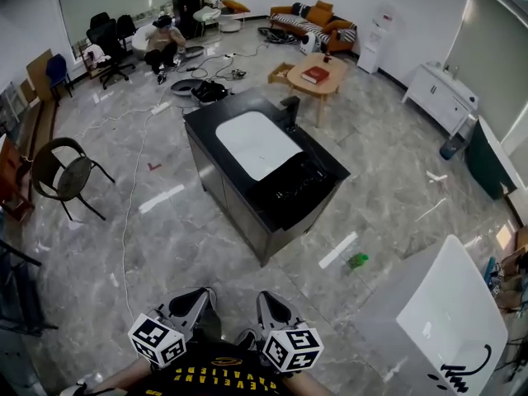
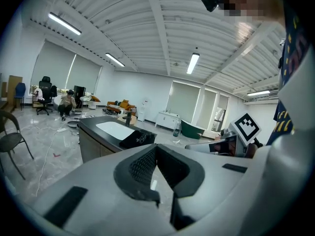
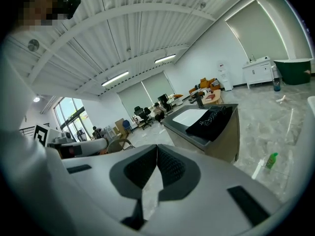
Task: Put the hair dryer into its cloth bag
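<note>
Cloth bag (image 1: pixel 300 190) on counter (image 1: pixel 216 120) ahead

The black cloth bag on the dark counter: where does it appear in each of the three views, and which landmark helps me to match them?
Head view: black cloth bag lies near the centre, on the near end of the dark counter.
Left gripper view: bag is left of centre, small, below mid-height.
Right gripper view: bag is right of centre, hanging over the counter's edge.
Shared landmark: the white mat beside the bag.

Beyond the desk (image 1: pixel 227 192) you see a wooden table (image 1: pixel 307 90) bearing a red book (image 1: pixel 315 74). A green bottle (image 1: pixel 357 261) lies on the floor (image 1: pixel 165 238) near the desk.
</note>
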{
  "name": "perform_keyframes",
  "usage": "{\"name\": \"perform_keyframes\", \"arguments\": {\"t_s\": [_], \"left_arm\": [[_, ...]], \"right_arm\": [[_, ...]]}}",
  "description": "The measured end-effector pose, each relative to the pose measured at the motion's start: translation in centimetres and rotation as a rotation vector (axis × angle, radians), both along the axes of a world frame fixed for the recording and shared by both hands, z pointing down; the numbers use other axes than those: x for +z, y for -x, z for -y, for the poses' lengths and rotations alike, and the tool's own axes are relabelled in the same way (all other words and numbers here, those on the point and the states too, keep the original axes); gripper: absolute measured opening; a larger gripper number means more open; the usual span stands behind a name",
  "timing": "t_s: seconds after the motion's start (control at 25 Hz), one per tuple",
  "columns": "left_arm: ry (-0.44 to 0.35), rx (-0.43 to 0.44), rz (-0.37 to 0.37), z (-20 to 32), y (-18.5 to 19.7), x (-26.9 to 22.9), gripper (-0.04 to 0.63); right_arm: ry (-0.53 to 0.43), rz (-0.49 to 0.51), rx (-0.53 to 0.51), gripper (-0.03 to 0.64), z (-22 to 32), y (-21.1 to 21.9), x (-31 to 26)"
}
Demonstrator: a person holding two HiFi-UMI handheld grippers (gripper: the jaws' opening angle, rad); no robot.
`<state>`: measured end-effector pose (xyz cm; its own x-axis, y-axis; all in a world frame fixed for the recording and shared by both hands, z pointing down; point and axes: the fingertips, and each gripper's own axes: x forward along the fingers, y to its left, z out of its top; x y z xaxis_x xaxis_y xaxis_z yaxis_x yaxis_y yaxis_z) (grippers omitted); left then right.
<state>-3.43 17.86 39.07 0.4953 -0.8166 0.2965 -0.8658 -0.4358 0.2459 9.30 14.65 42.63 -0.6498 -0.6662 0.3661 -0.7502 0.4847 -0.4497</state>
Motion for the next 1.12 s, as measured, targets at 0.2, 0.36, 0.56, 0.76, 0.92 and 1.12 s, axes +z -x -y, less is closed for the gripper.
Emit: {"name": "perform_keyframes", "arguments": {"t_s": [0.2, 0.36, 0.56, 0.76, 0.92, 1.12], "left_arm": [[0.005, 0.048, -0.021, 3.7, 1.5, 0.5, 0.003], [-0.001, 0.056, -0.031, 7.5, 4.6, 0.0, 0.003], [0.001, 0.059, -0.04, 12.1, 9.5, -0.1, 0.003], [0.011, 0.076, -0.054, 15.6, 14.4, 0.3, 0.003], [0.029, 0.096, -0.075, 17.9, 17.5, 1.0, 0.003], [0.067, 0.127, -0.115, 20.5, 19.0, 2.5, 0.003]], "right_arm": [[0.005, -0.017, 0.056, 0.008, 3.2, 1.1, 0.4], [0.017, -0.024, 0.078, 0.008, 6.7, 3.7, 0.3], [0.008, -0.032, 0.073, 0.008, 11.1, 8.9, 0.2], [0.026, -0.043, 0.091, 0.008, 14.4, 13.6, 0.6], [0.036, -0.063, 0.106, 0.008, 16.1, 16.5, 0.8], [0.064, -0.084, 0.152, 0.008, 17.8, 17.5, 1.8]]}}
